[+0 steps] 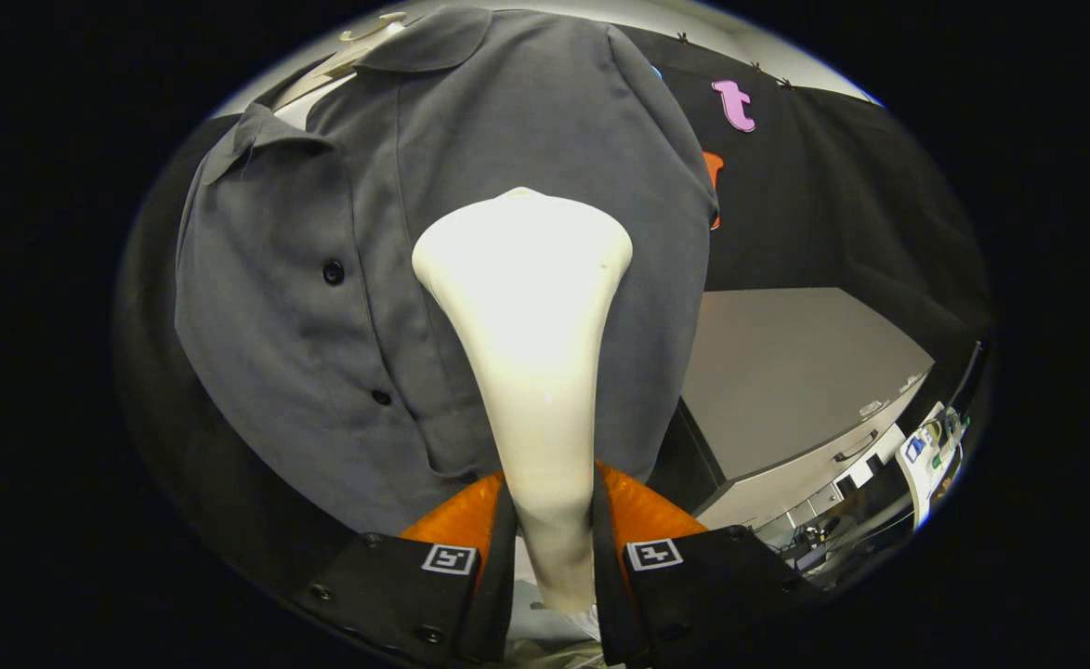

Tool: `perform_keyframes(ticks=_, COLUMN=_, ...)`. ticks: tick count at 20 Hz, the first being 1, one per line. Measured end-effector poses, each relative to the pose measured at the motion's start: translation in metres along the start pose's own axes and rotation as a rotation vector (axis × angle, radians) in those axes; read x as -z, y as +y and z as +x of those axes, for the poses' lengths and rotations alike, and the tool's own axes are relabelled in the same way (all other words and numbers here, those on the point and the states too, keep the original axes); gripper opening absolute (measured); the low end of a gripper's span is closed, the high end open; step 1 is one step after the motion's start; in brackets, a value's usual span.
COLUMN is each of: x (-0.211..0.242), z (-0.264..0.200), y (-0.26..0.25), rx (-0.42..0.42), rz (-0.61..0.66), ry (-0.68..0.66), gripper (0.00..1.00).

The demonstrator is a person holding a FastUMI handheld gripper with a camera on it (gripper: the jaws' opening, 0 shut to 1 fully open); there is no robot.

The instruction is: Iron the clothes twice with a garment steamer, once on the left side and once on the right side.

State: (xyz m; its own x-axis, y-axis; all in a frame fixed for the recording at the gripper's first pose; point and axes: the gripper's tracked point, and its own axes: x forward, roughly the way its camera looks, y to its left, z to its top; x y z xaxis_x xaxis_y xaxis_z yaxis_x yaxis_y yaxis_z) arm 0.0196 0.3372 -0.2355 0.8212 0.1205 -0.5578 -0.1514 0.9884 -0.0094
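The gripper [552, 520] is clamping the narrow handle of a smooth, cream-white plastic garment steamer [528, 307], with one finger pressing on each side of the handle. The steamer is rising from between the fingers and flaring into a broad, rounded head just ahead of them. That head is lying against the front of a dark grey, matte woven button-up shirt [340, 279], to the right of its placket of small dark round buttons [333, 272]. The shirt is hanging upright on a pale hanger [359, 46], with its collar folded at the top. The gripper is pointing straight at the cloth, tilted slightly upward. Beyond the shirt to the right, a flat grey tabletop [786, 362] is standing before the black cloth wall [842, 204].
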Motion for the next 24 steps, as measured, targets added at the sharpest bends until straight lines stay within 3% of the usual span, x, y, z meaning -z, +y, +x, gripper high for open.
perform_keyframes(ticks=13, x=0.065, z=0.020, y=-0.011, rx=0.015, rz=0.008, ry=0.121, gripper=0.45)
perform_keyframes(ticks=24, x=0.157, z=0.047, y=-0.030, rx=0.030, rz=-0.002, ry=0.262, gripper=0.45)
